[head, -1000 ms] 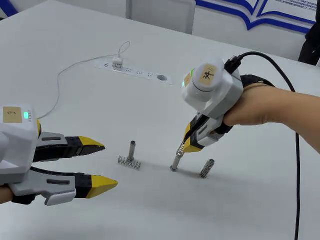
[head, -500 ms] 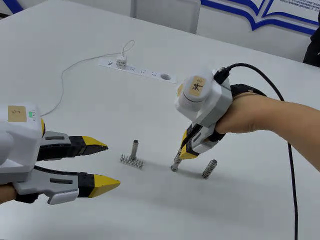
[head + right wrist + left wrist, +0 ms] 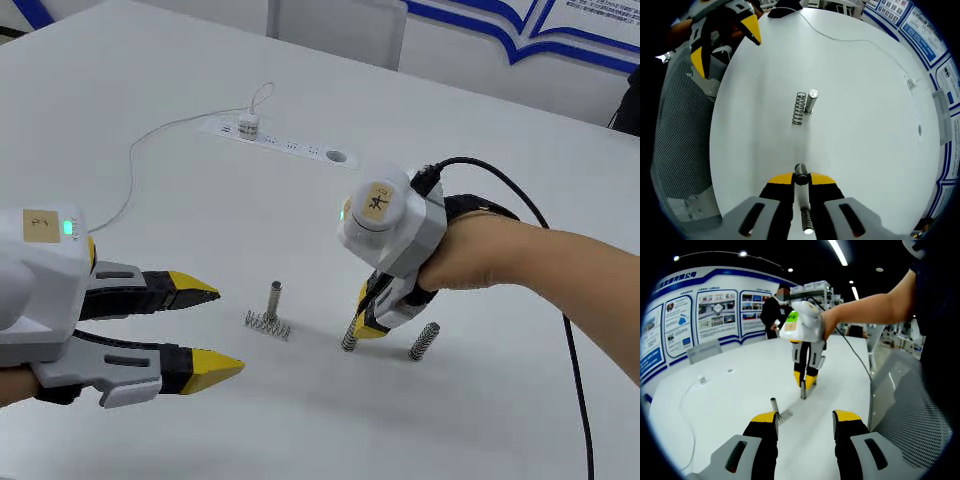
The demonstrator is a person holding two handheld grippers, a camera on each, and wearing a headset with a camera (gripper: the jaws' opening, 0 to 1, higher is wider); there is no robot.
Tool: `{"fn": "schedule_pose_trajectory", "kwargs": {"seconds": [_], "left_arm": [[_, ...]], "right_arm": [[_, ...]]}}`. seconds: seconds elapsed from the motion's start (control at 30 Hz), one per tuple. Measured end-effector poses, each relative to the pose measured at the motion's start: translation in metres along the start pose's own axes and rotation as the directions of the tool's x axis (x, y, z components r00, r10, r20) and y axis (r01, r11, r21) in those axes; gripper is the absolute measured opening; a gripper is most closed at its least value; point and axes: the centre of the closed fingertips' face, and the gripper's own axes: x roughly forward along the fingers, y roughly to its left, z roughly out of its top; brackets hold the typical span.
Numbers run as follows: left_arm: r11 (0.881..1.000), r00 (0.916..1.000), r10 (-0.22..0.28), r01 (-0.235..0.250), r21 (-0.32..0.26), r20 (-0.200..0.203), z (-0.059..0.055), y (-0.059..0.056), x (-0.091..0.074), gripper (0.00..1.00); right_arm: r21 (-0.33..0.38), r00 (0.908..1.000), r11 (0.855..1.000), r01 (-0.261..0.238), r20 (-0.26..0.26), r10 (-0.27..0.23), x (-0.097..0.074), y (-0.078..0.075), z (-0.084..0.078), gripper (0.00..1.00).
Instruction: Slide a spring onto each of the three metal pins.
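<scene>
Spring (image 3: 800, 170) sits clamped between the jaws of the right gripper (image 3: 801, 178).

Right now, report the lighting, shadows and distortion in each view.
Head view: even soft light, sharp, with faint shadows on the white table beside the right hand-held gripper. Left gripper view: fisheye bending, bright ceiling strip lights, darker surroundings. Right gripper view: the table edge curves strongly; the spring in its jaws is crisp.
</scene>
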Motion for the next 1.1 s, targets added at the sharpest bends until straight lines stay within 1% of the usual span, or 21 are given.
{"fn": "schedule_pose_trajectory", "kwargs": {"seconds": [0.07,0.23,0.4,0.5,0.57,0.63,0.7,0.8,0.9,0.97,1.1], "left_arm": [[1.0,1.0,0.002,-0.002,-0.003,0.0,-0.001,0.0,0.0,0.45],[1.0,1.0,0.006,-0.006,-0.006,-0.001,-0.001,0.0,0.001,0.45],[1.0,0.9999,0.011,-0.011,-0.003,0.003,0.0,0.0,0.0,0.45],[1.0,0.9999,0.014,-0.014,-0.002,0.003,0.0,0.001,-0.001,0.45],[1.0,0.9999,0.016,-0.016,-0.002,0.003,0.0,0.001,-0.002,0.45],[1.0,0.9998,0.018,-0.018,-0.003,0.002,-0.001,0.002,-0.003,0.45],[1.0,0.9998,0.02,-0.02,-0.004,0.0,-0.002,0.003,-0.004,0.45],[1.0,0.9998,0.021,-0.021,-0.005,0.0,-0.001,0.004,-0.004,0.45],[1.0,0.9998,0.02,-0.02,-0.002,-0.004,-0.002,0.003,-0.004,0.45],[1.0,0.9998,0.019,-0.019,-0.003,-0.006,-0.003,0.003,-0.004,0.45],[1.0,0.9997,0.021,-0.021,-0.005,-0.008,-0.004,0.004,-0.005,0.45]], "right_arm": [[0.008,1.0,1.0,-0.001,0.009,0.001,-0.001,0.0,0.002,0.12],[0.008,0.9999,1.0,0.002,0.012,-0.002,0.0,0.001,0.001,0.12],[0.01,0.9997,1.0,0.008,0.022,-0.008,-0.002,0.002,0.003,0.16],[0.015,0.999,1.0,0.023,0.038,-0.024,-0.009,0.001,0.008,0.18],[0.014,0.9971,0.999,0.037,0.066,-0.037,-0.015,0.001,0.015,0.19],[0.016,0.9959,0.999,0.039,0.082,-0.04,-0.018,0.003,0.021,0.19],[0.012,0.9937,0.999,0.045,0.103,-0.046,-0.019,0.005,0.029,0.19],[0.018,0.9908,0.999,0.033,0.131,-0.035,-0.017,0.008,0.04,0.19],[0.018,0.9901,0.999,0.036,0.135,-0.039,-0.011,0.007,0.045,0.18],[0.026,0.9884,0.999,0.037,0.147,-0.04,-0.006,0.006,0.05,0.18],[0.037,0.9863,0.999,0.028,0.161,-0.034,0.004,0.006,0.058,0.18]]}}
